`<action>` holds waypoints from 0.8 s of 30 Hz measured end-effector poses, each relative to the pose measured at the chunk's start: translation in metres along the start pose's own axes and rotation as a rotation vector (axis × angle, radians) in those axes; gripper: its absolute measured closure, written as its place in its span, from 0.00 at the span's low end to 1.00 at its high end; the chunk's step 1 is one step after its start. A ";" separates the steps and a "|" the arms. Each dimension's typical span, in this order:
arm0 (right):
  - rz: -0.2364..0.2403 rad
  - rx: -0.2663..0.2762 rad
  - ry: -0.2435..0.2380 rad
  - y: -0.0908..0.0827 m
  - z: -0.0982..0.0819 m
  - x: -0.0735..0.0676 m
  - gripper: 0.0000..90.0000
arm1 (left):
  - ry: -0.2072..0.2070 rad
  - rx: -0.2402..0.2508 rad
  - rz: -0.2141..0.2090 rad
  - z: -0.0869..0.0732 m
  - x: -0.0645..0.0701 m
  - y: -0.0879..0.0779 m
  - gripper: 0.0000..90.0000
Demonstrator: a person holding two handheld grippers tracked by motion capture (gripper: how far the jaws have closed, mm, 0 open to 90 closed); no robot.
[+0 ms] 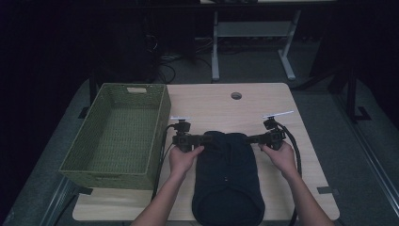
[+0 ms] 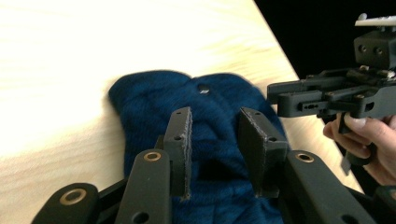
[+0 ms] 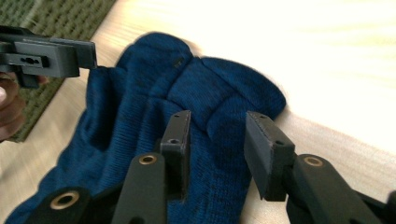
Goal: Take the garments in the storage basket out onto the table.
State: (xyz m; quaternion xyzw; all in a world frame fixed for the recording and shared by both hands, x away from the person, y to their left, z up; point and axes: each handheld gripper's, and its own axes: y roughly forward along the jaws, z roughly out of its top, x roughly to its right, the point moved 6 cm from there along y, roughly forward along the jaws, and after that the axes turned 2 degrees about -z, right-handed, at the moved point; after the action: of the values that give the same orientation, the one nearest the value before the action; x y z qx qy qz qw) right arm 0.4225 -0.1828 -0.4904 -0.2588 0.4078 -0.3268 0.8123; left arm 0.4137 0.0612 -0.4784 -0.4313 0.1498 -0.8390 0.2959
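On table [image 1: 263, 101], blue knit garment [image 1: 228, 181], no readable label, green basket [image 1: 117, 134] beside

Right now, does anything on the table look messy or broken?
Nothing looks broken or spilled. The blue sweater lies fairly flat on the table, its near end hanging slightly over the edge. The green basket sits straight beside it. Both grippers hover open at the sweater's far end.

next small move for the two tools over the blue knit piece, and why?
Probably lower both tools back onto the garment's top corners and close. The left tool and right tool stand open above the blue knit garment, gripping nothing, and it lies flat on the table beside the green basket.
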 end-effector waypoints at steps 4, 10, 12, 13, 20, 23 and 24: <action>-0.002 -0.008 0.003 0.005 -0.004 0.003 0.70 | -0.007 -0.032 0.012 -0.007 -0.004 0.005 0.72; -0.006 -0.023 -0.010 0.015 -0.015 0.004 0.79 | -0.003 -0.066 0.027 -0.015 -0.005 0.010 0.73; 0.000 -0.017 -0.003 0.014 -0.018 0.005 0.82 | -0.001 -0.077 0.028 -0.017 -0.004 0.010 0.73; 0.000 -0.020 -0.002 0.013 -0.018 0.005 0.83 | 0.002 -0.082 0.028 -0.018 -0.003 0.010 0.73; 0.001 -0.046 -0.027 0.007 -0.028 0.003 0.86 | 0.021 -0.099 0.014 -0.028 0.004 0.009 0.74; 0.006 -0.053 -0.017 0.002 -0.031 0.005 0.86 | 0.030 -0.097 0.000 -0.029 0.008 0.007 0.74; 0.003 -0.053 -0.020 0.001 -0.032 0.005 0.86 | 0.030 -0.091 -0.006 -0.028 0.009 0.005 0.73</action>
State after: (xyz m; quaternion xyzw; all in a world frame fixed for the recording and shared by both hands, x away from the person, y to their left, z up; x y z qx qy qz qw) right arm 0.3988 -0.1908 -0.5107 -0.2827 0.4085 -0.3120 0.8098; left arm 0.3886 0.0514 -0.4920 -0.4320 0.1913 -0.8386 0.2712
